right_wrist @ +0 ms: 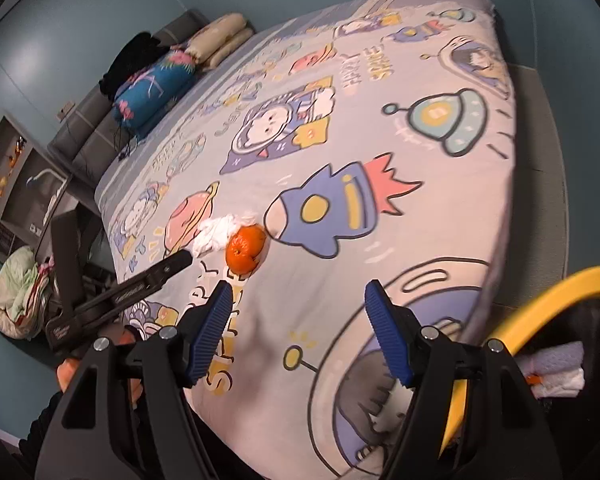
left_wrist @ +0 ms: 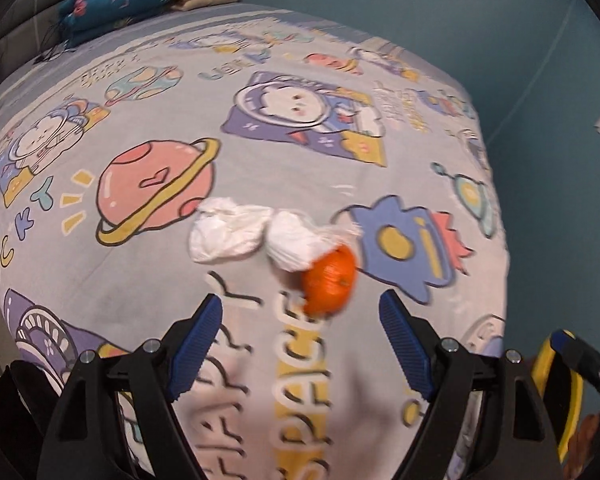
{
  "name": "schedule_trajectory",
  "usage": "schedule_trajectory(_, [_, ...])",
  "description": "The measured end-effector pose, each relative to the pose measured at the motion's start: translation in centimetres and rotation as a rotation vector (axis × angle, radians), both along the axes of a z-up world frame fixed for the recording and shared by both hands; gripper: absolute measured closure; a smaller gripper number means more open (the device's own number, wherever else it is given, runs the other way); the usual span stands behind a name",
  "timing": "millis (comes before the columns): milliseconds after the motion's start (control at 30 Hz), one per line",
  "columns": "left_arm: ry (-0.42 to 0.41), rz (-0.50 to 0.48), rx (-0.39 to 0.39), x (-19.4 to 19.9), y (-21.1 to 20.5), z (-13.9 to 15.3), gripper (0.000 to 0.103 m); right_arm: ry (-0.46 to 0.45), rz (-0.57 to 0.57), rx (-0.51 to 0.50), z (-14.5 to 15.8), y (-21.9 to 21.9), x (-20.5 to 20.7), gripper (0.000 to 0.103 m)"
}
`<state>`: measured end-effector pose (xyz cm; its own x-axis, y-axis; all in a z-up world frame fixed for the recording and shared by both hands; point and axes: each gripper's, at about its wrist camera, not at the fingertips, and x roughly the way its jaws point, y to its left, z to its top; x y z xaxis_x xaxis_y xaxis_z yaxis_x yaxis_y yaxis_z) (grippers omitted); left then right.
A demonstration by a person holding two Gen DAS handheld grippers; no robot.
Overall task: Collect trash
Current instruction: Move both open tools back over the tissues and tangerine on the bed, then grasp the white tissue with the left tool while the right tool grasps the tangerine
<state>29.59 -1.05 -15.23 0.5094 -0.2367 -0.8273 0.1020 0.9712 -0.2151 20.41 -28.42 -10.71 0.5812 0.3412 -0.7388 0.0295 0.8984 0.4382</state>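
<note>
Trash sits mid-bed on the cartoon space bedsheet (left_wrist: pixel 148 312): two crumpled white tissue wads (left_wrist: pixel 230 234) side by side, and an orange mandarin (left_wrist: pixel 330 282) touching the nearer wad, just ahead of the left gripper (left_wrist: pixel 300 344). Its jaws stand wide with nothing between them. The right gripper (right_wrist: pixel 298 332) hangs nearer the bed's edge, jaws also well apart and bare.

Trouble I'd expect: the mandarin is round and the bedding soft, so a nudge from one pad could roll it away instead of seating it. The wad leans on the fruit, so closing on one may drag the other along. Tissue is light and could slip out of a loose pinch. Both grippers point toward the same cluster, so they could bump.

Hard to read: the near wad and fruit are smeared, and something thin and clear seems to cling there; I cannot tell if it is plastic wrap. A yellow-rimmed bin (right_wrist: pixel 540 292) is cut off at the right wrist view's edge; white scraps show inside, its depth unseen.
</note>
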Motion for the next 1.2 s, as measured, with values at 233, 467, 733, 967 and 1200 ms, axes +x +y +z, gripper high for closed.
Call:
schedule_trajectory(233, [0.074,0.058,0.009,4.0,0.9,-3.0,0.026,0.047,0.051,0.005,-2.3,2.0,2.8,0.038])
schedule_trajectory(467, [0.129,0.086,-0.056,6.6,2.0,-4.9,0.032,0.078,0.123,-0.014,-3.9,4.7,5.8,0.038])
schedule_trajectory(733, [0.194,0.108,-0.168,9.1,3.6,-6.8,0.043,0.087,0.226,-0.075,-5.0,8.8,9.1,0.038])
schedule_trajectory(967, [0.194,0.097,-0.190,9.7,4.0,-7.3,0.055,0.137,0.290,-0.145,-7.3,11.9,12.0,0.038])
schedule_trajectory(1200, [0.204,0.122,-0.214,10.1,4.9,-7.8,0.078,0.170,0.304,-0.196,-8.7,13.9,13.9,0.044])
